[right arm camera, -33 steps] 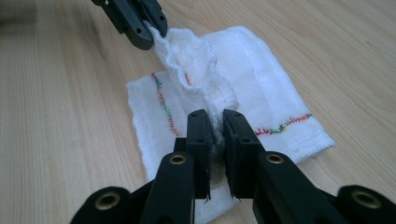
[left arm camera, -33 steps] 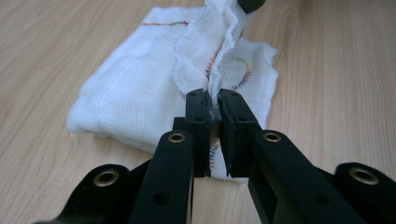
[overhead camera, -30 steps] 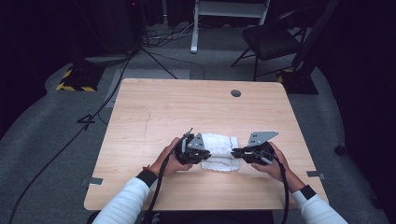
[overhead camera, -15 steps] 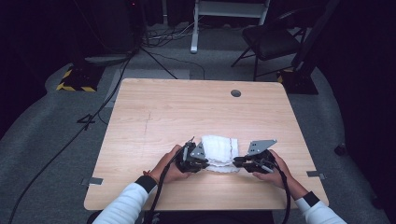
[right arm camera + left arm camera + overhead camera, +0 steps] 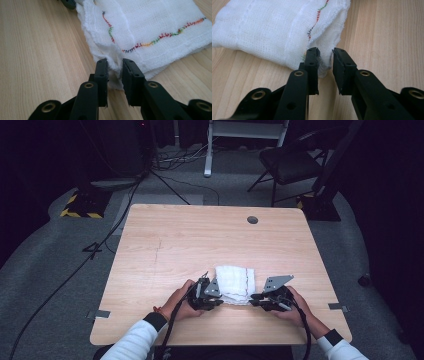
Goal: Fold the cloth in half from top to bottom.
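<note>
The left gripper's [image 5: 325,58] fingers [image 5: 312,62] stand a little apart, with a corner of the folded white cloth [image 5: 274,30] lying in the gap between them. The left finger rests against the fabric, while the right finger shows a sliver of space beside it, so the pads no longer pinch; they have just been opening. The right gripper's [image 5: 115,66] fingers [image 5: 102,72] are likewise parted, having just been opening, with the cloth's [image 5: 150,27] near corner bunched between them and loose rather than squeezed.

In the gripper views the cloth is a gauzy weave with a line of multicoloured stitching running near its hem, and it is folded into several layers. It lies flat on the pale wooden counter [image 5: 175,245].

In the high view the cloth [image 5: 235,282] sits at the near middle of the counter, between the two grippers, the left gripper [image 5: 220,301] at its near left corner and the right gripper [image 5: 252,299] at its near right corner. A hand [image 5: 180,302] in a white sleeve holds each tool low over the counter. A small dark round hole [image 5: 252,219] marks the counter's far side, and a chair [image 5: 287,162] stands on the grey floor beyond.
</note>
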A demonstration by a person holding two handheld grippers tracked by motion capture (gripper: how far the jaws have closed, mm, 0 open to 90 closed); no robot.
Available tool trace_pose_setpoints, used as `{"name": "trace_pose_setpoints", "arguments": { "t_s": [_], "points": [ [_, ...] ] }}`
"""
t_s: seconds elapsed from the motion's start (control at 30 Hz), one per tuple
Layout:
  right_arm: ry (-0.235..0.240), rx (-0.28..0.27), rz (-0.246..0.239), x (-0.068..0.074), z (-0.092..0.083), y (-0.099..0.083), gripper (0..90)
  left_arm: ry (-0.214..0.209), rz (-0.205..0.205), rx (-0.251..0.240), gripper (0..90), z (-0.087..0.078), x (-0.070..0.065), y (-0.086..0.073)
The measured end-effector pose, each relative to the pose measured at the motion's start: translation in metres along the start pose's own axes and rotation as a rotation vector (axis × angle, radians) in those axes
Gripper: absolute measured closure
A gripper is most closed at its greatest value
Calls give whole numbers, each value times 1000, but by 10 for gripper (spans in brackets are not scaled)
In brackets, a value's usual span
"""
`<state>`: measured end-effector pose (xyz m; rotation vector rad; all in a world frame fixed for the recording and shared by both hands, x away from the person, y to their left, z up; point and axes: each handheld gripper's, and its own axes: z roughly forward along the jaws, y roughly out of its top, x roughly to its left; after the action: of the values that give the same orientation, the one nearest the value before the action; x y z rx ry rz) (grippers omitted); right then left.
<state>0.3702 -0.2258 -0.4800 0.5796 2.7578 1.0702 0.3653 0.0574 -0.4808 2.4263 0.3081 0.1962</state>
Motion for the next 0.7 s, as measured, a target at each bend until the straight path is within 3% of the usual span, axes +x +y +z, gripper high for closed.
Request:
{"name": "trace_pose_setpoints", "arguments": {
  "t_s": [0.13, 0.23, 0.33, 0.43, 0.5, 0.7],
  "points": [
    [-20, 24, -4, 4, 3, -6, 726, 12, 27, 8, 695, 0, -4, -1],
    [-22, 19, 4, 4, 2, -8, 716, 18, 23, 12, 644, 1, -5, -1],
    [-36, 25, 4, 5, 0, -8, 666, 10, -2, -16, 577, -5, -6, -4],
    [-32, -10, 19, 5, -5, -6, 594, 12, -45, -55, 512, -14, -5, -7],
    [-43, -23, 23, 5, -10, -6, 546, 45, -72, -67, 473, -20, -4, -8],
    [-100, -82, 55, 3, -21, 1, 447, 76, -87, -108, 352, -30, -1, -3]
  ]
}}
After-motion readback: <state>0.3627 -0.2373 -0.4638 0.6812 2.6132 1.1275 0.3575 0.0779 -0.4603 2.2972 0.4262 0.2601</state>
